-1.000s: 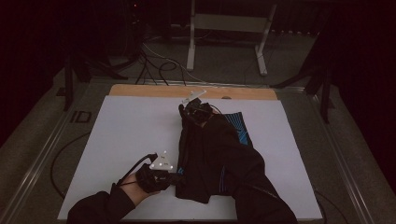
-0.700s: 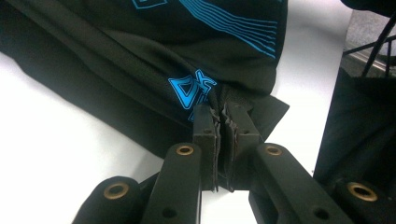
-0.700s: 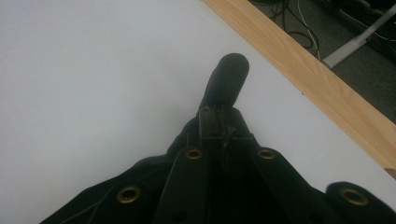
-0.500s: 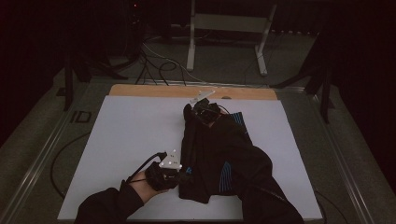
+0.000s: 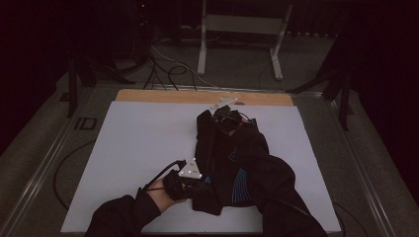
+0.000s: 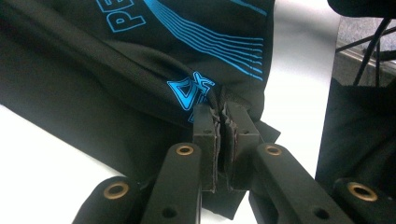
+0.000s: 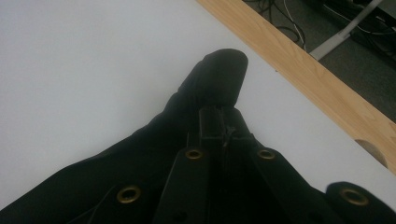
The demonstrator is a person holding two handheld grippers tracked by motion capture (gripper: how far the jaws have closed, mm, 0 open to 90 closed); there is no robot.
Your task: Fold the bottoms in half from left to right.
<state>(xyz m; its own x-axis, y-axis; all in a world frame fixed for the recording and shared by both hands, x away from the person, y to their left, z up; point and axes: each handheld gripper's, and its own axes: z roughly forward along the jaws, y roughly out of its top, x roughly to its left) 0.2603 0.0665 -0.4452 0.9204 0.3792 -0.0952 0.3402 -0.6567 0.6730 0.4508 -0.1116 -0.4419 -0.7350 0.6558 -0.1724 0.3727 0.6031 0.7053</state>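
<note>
Black fabric garment with blue printed lines lies on the white counter; left gripper pinches its near edge, right gripper clamps its far end.

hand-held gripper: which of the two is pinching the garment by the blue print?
The left hand-held gripper, shut on the black garment right beside the blue logo. The right hand-held gripper grips plain black cloth near the wooden edge.
</note>
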